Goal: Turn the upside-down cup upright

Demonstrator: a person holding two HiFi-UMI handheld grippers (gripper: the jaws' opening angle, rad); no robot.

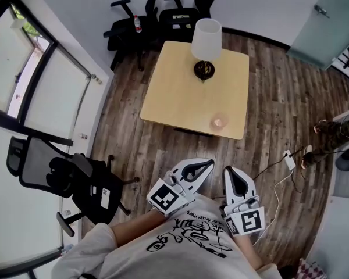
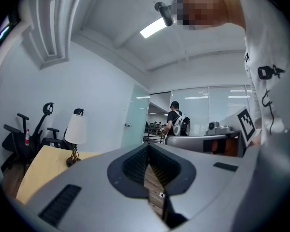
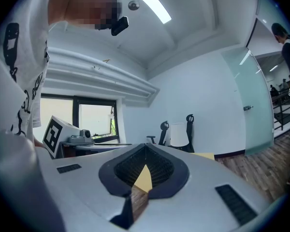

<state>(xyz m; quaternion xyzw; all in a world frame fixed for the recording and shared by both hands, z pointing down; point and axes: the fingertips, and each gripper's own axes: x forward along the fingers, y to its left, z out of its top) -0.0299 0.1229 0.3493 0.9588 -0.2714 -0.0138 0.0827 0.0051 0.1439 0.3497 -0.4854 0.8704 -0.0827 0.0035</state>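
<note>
A small translucent cup [image 1: 220, 121] stands near the front edge of the square wooden table [image 1: 174, 97], well ahead of both grippers; I cannot tell which way up it is. My left gripper [image 1: 208, 163] and right gripper [image 1: 230, 170] are held side by side close to my chest, pointing level toward the table. Both are shut with nothing between the jaws. In the left gripper view the gripper [image 2: 149, 146] shows closed jaws, and so does the gripper [image 3: 146, 146] in the right gripper view. The cup is not visible in either gripper view.
A white-shaded lamp [image 1: 206, 39] stands at the table's far side. Black office chairs [image 1: 163, 10] line the back wall and another chair [image 1: 64, 179] sits at my left. A power strip and cables [image 1: 289, 161] lie on the wood floor at right. A person [image 2: 176, 122] stands far off.
</note>
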